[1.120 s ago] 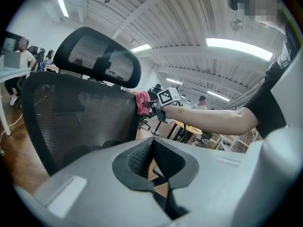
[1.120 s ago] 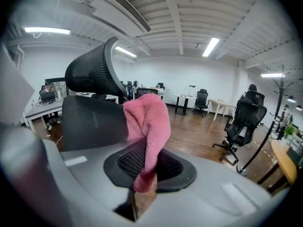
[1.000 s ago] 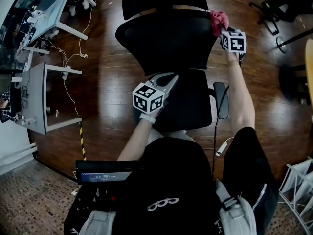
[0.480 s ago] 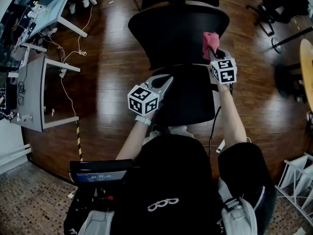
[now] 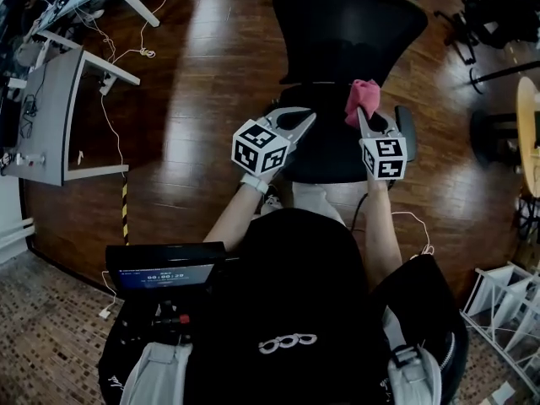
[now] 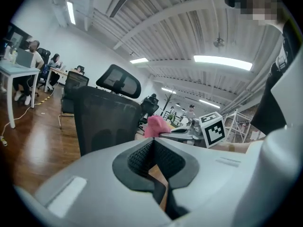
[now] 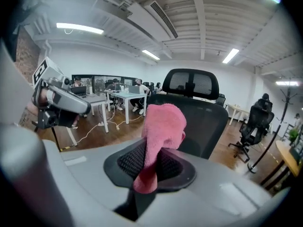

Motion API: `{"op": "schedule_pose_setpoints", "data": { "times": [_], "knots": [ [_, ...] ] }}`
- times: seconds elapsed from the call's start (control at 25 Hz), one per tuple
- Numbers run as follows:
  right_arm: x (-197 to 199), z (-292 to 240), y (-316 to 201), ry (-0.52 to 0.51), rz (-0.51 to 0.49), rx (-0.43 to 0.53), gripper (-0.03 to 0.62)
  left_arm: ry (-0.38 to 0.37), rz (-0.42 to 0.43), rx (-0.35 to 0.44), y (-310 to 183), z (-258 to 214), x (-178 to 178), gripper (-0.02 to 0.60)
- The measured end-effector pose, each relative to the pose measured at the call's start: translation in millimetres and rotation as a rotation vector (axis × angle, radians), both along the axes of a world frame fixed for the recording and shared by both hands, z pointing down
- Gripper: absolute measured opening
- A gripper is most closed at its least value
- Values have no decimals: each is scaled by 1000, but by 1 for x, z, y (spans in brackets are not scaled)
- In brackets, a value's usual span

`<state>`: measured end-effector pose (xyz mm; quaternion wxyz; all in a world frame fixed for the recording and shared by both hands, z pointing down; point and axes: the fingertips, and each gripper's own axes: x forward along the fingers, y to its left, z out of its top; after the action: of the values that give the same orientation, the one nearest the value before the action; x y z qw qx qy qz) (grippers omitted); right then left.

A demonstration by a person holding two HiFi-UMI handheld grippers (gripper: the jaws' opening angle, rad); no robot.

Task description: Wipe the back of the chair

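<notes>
Because the head view looks steeply down, we see the chair back (image 5: 350, 32) only as a foreshortened black shell. Our own torso hides the near edge of the seat (image 5: 333, 154). The pink cloth (image 5: 363, 99) is pinched between the jaws of the right gripper (image 5: 363, 115), and its bunched top stands up above them. It hangs over the line where seat meets back, but we cannot tell whether it touches the mesh. In the right gripper view the back fills the space behind the cloth, with the headrest (image 7: 191, 84) above it.

The left gripper (image 5: 295, 118) hovers over the seat's left side. Its pads are pressed together with nothing between them, and only a sliver of floor shows below them in the left gripper view.

An armrest (image 5: 407, 129) sits just right of the right gripper. A white desk (image 5: 59, 116) with loose cables (image 5: 110, 108) stands well to the left. A dark screen (image 5: 164, 272) sits at our left hip, and a white rack (image 5: 502, 310) is cut off at the lower right.

Glossy wooden floor (image 5: 194, 74) runs under everything. Both gripper views show an open office with strip lights, more desks and people too small to make out.
</notes>
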<state>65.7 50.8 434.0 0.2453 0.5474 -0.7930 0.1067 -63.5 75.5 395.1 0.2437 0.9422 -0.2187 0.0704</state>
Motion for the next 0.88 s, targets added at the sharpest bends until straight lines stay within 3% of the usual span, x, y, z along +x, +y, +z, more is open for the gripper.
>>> {"op": "schedule_pose_setpoints", "data": {
  "times": [0.16, 0.48, 0.88],
  "knots": [
    [-27, -9, 31, -75, 11, 12, 43, 23, -2, -19, 19, 10, -15, -9],
    [-54, -10, 58, -78, -42, -6, 43, 25, -34, 4, 30, 7, -21, -9],
    [8, -16, 98, -103, -83, -3, 43, 21, -52, 21, 61, 5, 47, -9]
  ]
}}
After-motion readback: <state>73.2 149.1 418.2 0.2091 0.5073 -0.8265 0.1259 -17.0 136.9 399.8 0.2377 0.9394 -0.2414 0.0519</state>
